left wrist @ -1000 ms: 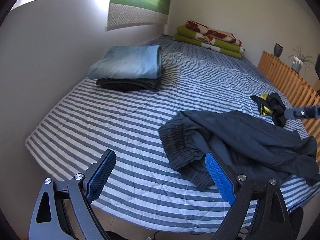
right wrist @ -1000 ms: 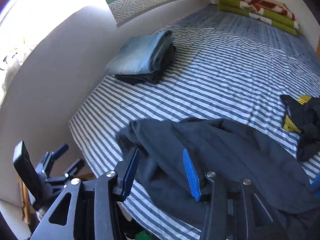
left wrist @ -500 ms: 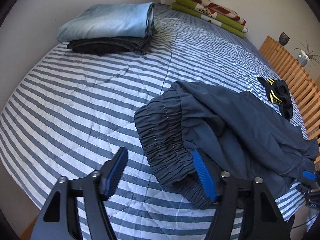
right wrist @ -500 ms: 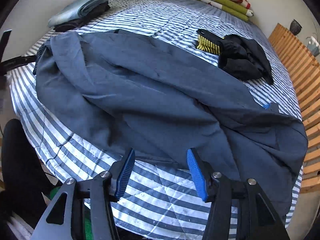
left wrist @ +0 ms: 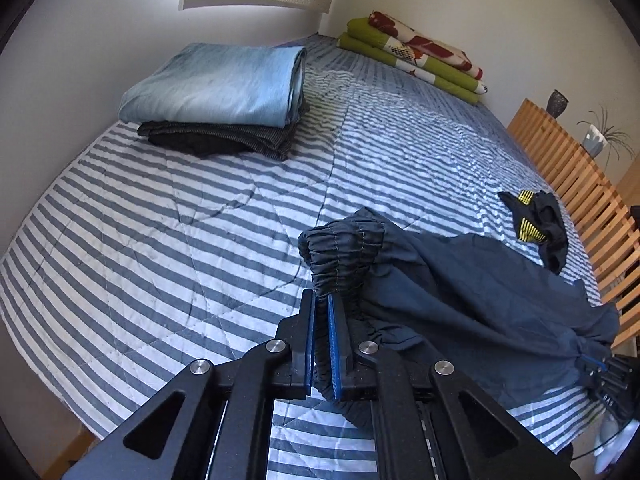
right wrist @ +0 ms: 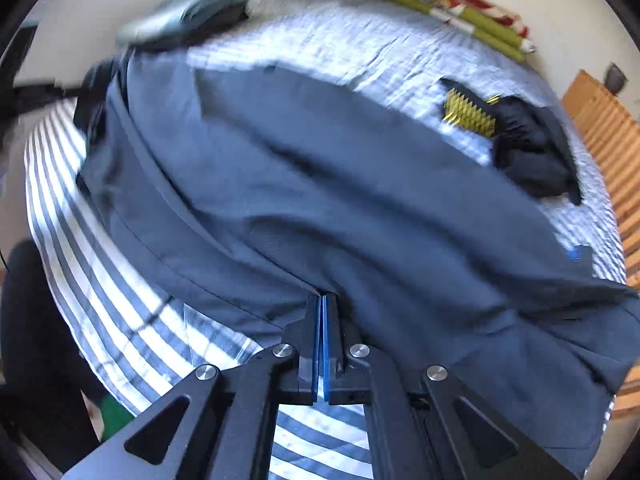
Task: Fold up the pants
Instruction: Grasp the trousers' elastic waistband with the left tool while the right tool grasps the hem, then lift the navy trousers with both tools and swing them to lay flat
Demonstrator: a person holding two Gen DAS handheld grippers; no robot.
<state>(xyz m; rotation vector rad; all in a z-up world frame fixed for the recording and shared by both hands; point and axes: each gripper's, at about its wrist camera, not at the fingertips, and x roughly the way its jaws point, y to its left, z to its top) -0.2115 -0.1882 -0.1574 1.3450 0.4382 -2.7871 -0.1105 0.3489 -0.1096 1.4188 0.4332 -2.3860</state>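
At the far left of the striped bed (left wrist: 168,216), near the wall, sits a stack of folded clothes (left wrist: 224,96), well apart from the work. Moving right, the left gripper (left wrist: 321,304) is clamped on the gathered elastic waistband (left wrist: 340,256) of the dark blue pants (left wrist: 472,304), which bunches up just ahead of the pads and stands lifted off the cover. From that grip the pants run away to the right along the near edge of the bed, so their long axis lies across the person, waistband left, legs right. A small black and yellow garment (left wrist: 536,232) lies beyond them, close to the wooden slatted frame (left wrist: 580,184). In the blurred right wrist view the right gripper (right wrist: 322,304) is pinched tight on the near edge of the pants (right wrist: 340,184), the cloth spreading up and away from the fingers. With each hand holding one end, the next move likely depends on drawing the two grips apart along that axis to pull the cloth straight
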